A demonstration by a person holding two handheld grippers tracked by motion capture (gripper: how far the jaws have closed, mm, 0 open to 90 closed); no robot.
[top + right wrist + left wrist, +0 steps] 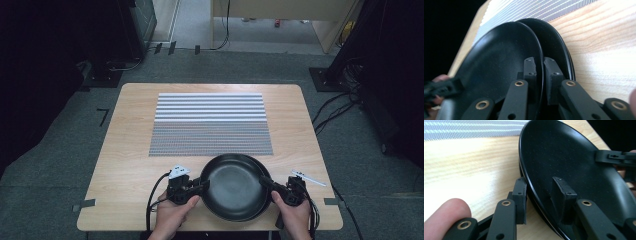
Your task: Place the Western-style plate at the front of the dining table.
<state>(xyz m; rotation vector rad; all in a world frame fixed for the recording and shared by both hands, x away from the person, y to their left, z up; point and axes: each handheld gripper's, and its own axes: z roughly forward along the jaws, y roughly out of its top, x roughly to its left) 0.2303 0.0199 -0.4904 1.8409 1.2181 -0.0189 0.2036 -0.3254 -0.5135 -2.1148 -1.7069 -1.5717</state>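
Two black plates are stacked near the front edge of the wooden table (125, 160). The upper plate (232, 185) (499, 57) sits shifted left of the lower plate (265, 202) (557, 42), whose rim peeks out on the right. My left gripper (204, 185) (540, 197) straddles the upper plate's (564, 157) left rim, one pad inside the bowl and one against the outer wall. On the opposite rim my right gripper (265, 181) (540, 67) pinches the upper plate, its outer jaw lying between the two plates. A hand holds each gripper.
A grey and white striped placemat (210, 125) covers the table's middle, just behind the plates. A small white pen-like thing (308, 177) lies to the right of my right gripper. The table's front edge runs close under both hands.
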